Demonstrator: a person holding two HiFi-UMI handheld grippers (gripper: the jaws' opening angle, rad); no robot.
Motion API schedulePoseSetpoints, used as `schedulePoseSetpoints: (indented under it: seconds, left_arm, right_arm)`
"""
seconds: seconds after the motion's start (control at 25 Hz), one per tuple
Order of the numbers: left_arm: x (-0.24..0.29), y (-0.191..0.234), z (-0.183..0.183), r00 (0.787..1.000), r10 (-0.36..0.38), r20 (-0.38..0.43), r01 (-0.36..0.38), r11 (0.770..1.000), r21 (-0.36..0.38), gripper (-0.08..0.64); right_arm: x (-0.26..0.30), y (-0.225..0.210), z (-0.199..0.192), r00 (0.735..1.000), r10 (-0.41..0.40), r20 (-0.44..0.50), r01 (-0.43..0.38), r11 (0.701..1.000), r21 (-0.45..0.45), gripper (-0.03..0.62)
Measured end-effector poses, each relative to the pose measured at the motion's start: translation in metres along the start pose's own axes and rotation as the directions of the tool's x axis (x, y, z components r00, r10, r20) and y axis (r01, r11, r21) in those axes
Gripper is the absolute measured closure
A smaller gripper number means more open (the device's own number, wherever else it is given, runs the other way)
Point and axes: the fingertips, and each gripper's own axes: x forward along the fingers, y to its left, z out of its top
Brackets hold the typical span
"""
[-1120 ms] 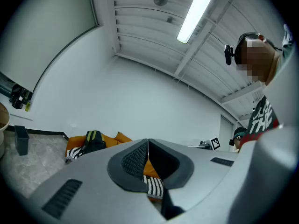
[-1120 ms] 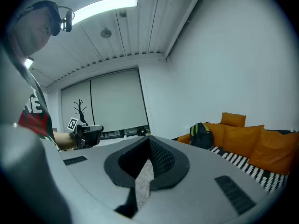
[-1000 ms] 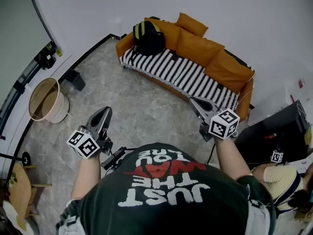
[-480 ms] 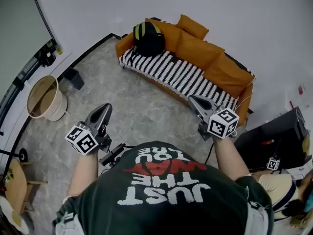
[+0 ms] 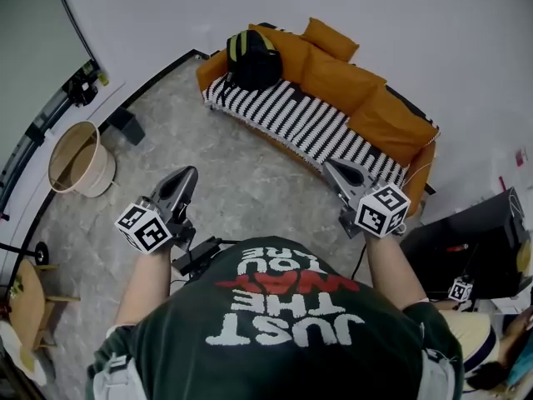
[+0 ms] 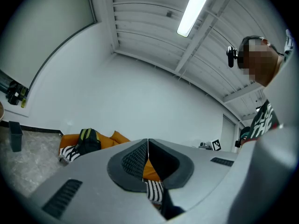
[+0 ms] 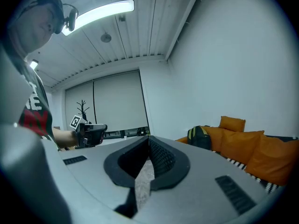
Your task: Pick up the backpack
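Observation:
A black backpack [image 5: 252,58] with yellow-green stripes sits upright at the left end of the orange sofa [image 5: 350,90], on its black-and-white striped seat cover [image 5: 308,127]. It also shows small in the left gripper view as the backpack [image 6: 88,141] and in the right gripper view as the backpack [image 7: 200,137]. My left gripper [image 5: 188,176] is held level over the floor, well short of the sofa, its jaws shut on nothing. My right gripper [image 5: 331,170] hangs near the sofa's right part, also shut and empty. Both are far from the backpack.
A round beige bin [image 5: 79,160] stands at the left by the wall, with a small dark box [image 5: 127,126] beyond it. A black desk [image 5: 470,248] sits at the right. Grey stone floor [image 5: 241,182] lies between me and the sofa. A wooden chair [image 5: 29,323] stands at lower left.
Both grippers have moved a little forward toward the sofa, and the whole view has shifted with the person's step. Both stay shut.

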Motion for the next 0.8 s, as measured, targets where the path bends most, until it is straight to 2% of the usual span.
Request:
schedulePoseSetpoints:
  seconds: [0.16,0.32,0.44,0.56,0.68,0.8]
  left_arm:
    - [0.014,0.003,-0.007,1.0,0.014,-0.018,-0.014,1.0,-0.005,0.545]
    - [0.029,0.035,-0.001,0.999,0.013,-0.038,-0.012,1.0,0.018,0.545]
    - [0.051,0.077,0.0,0.999,0.013,-0.038,-0.014,1.0,-0.021,0.545]
    - [0.085,0.13,0.003,0.999,-0.016,-0.042,0.014,0.999,-0.049,0.545]
    - [0.133,0.189,0.02,0.996,-0.081,-0.044,0.079,0.996,-0.044,0.545]
    - [0.182,0.248,0.052,0.989,-0.139,-0.05,0.137,0.99,-0.038,0.545]
  right_arm:
    - [0.003,-0.021,-0.01,1.0,0.0,-0.006,0.0,1.0,0.03,0.563]
    - [0.034,-0.04,-0.011,1.0,-0.001,-0.02,0.002,0.999,0.046,0.562]
    - [0.071,-0.057,-0.013,0.999,-0.01,-0.04,0.012,0.999,0.052,0.561]
    - [0.117,-0.082,-0.008,0.998,-0.026,-0.056,0.028,0.999,0.037,0.561]
    - [0.173,-0.113,0.014,0.998,-0.05,-0.038,0.051,0.999,0.018,0.561]
    - [0.232,-0.146,0.045,0.996,-0.085,-0.013,0.086,0.996,0.04,0.561]
